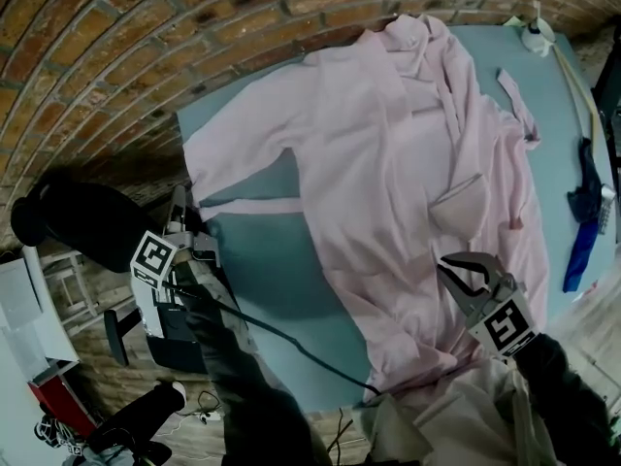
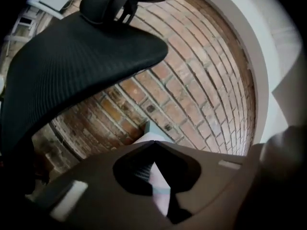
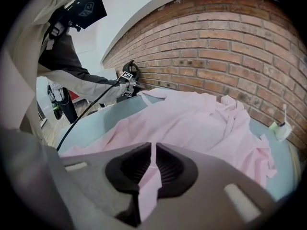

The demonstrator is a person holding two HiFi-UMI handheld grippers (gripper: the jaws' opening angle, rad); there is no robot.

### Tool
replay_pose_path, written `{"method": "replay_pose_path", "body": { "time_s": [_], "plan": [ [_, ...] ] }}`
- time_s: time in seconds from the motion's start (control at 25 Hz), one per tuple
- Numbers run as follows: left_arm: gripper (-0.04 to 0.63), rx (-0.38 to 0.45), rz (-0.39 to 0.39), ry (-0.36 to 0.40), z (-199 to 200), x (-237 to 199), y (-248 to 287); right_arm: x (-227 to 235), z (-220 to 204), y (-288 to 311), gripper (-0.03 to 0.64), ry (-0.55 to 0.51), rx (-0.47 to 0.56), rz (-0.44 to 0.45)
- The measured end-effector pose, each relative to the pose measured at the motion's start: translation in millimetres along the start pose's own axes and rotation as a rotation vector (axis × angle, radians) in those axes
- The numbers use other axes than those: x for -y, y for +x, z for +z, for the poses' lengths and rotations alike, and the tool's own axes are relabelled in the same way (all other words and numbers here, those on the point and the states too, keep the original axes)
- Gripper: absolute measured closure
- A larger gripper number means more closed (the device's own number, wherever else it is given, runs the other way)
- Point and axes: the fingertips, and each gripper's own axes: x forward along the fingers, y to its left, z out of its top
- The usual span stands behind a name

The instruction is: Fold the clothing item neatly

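Note:
A pale pink shirt (image 1: pixel 388 163) lies spread over the teal table (image 1: pixel 281 289), its collar towards the brick wall. One sleeve reaches left to the table's edge, where my left gripper (image 1: pixel 191 212) is shut on its cuff. In the left gripper view the jaws (image 2: pixel 154 143) are pressed together with a fold of pink cloth (image 2: pixel 160 188) between them. My right gripper (image 1: pixel 454 268) is at the shirt's near right hem and is shut on it. The right gripper view shows pink fabric (image 3: pixel 149 176) pinched in its jaws (image 3: pixel 153 145), and the left gripper (image 3: pixel 127 78) far across the shirt (image 3: pixel 201 123).
A black mesh chair (image 1: pixel 87 223) stands beside the table's left edge, close to my left gripper. A black cable (image 1: pixel 281 336) crosses the near table. A white bottle (image 1: pixel 537 35), a long pale stick (image 1: pixel 582 95) and a blue item (image 1: pixel 580 246) lie along the right edge. The brick wall (image 1: pixel 146 47) runs behind.

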Motion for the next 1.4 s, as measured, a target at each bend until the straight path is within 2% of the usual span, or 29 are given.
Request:
{"method": "replay_pose_path", "body": {
  "time_s": [0.12,0.16,0.2,0.28,0.32,0.36,0.44,0.48,0.6,0.68,0.72,0.8,0.88,0.92,1.0,1.08,1.16,1.24,1.32,1.4],
  "plan": [
    [0.589,0.105,-0.037,0.049,31,31,-13,0,1,-2,0.584,-0.001,0.007,-0.004],
    [0.588,0.104,-0.030,0.075,37,35,-15,0,2,-2,0.584,0.000,0.010,-0.004],
    [0.588,0.072,-0.002,0.109,37,31,-16,-1,2,-3,0.584,-0.001,0.013,-0.002],
    [0.588,-0.061,0.087,0.149,16,3,-17,-4,1,-6,0.584,-0.006,0.014,0.005],
    [0.588,-0.134,0.111,0.113,-2,-13,-19,-5,-1,-7,0.584,-0.009,0.013,0.009],
    [0.569,-0.192,0.104,0.030,-21,-26,-22,-6,-3,-8,0.584,-0.012,0.011,0.011],
    [0.259,-0.231,0.035,-0.196,-52,-38,-30,-4,-6,-9,0.584,-0.007,0.010,0.013],
    [0.215,-0.224,0.008,-0.286,-61,-42,-32,-3,-8,-9,0.584,-0.001,0.010,0.013],
    [0.201,-0.194,-0.006,-0.478,-75,-57,-31,-1,-10,-6,0.584,-0.004,0.004,0.014],
    [0.204,-0.176,-0.022,-0.579,-75,-64,-25,-1,-10,-5,0.584,-0.019,0.001,0.012],
    [0.214,-0.164,-0.037,-0.608,-73,-66,-21,-2,-10,-4,0.584,-0.022,0.002,0.011],
    [0.275,-0.130,-0.061,-0.619,-63,-67,-12,0,-10,-2,0.584,-0.017,0.004,0.007],
    [0.344,-0.060,-0.063,-0.594,-44,-70,-1,2,-12,0,0.584,-0.008,0.000,0.002],
    [0.413,-0.035,-0.064,-0.576,-36,-70,5,2,-12,1,0.584,-0.004,-0.004,0.001],
    [0.556,-0.052,-0.073,-0.502,-29,-64,16,1,-14,3,0.584,-0.002,-0.012,0.002],
    [0.571,-0.095,-0.058,-0.356,-23,-55,24,1,-13,5,0.584,-0.003,-0.008,0.002],
    [0.572,-0.070,-0.033,-0.185,-9,-43,28,1,-11,6,0.584,-0.008,-0.001,-0.001],
    [0.574,0.041,-0.073,-0.074,14,-18,24,3,-10,6,0.584,-0.011,0.003,-0.007],
    [0.574,0.170,-0.158,-0.009,41,17,11,5,-9,3,0.584,-0.004,0.015,-0.017],
    [0.574,0.244,-0.251,0.086,56,62,-6,8,-9,-1,0.584,0.010,0.027,-0.029]
  ]
}}
